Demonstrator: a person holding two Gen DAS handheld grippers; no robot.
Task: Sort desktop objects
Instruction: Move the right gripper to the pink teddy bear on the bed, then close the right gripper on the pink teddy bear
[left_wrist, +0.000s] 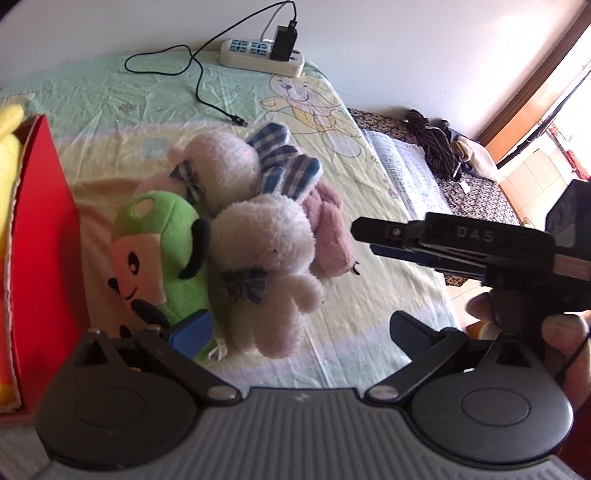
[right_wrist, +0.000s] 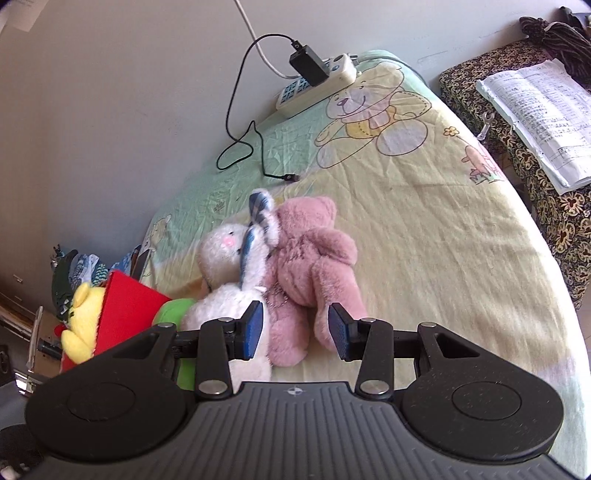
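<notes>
right wrist view is showing the right gripper (right_wrist: 295, 330) with its jaws standing apart and nothing between the blue pads (right_wrist: 252, 332). the pink bear (right_wrist: 314, 258) is lying straight ahead of that gap, its lower legs reaching just up to the fingertips, one leg sitting between the two pads without visibly touching either. its long axis is running away from the camera, roughly in line with the fingers, head at the far end. judged from this, a short push forward looks like all the right side is needing to bracket a leg, so the right gripper is looking like the nearer one for the bear.

left wrist view is showing the left gripper (left_wrist: 299, 325) spread wide and also gripping nothing. the near white rabbit (left_wrist: 266, 266) is lying just ahead and left of centre, leaning toward the left pad (left_wrist: 192, 330), which is sitting against the green plush (left_wrist: 162, 251); whether pad and plush are actually touching cannot be told. a second white rabbit (left_wrist: 221, 166) with checked blue ears is lying behind, and the pink bear is peeking out on the right of the pile.

further out, the red box (left_wrist: 44, 229) is standing to the left of the pile with a yellow plush (left_wrist: 9, 133) in it, which is probably the sorting destination. a power strip (left_wrist: 262, 55) and a black cable (left_wrist: 201, 85) are lying at the far edge of the cartoon sheet (left_wrist: 369, 295), well apart from the toys.
</notes>
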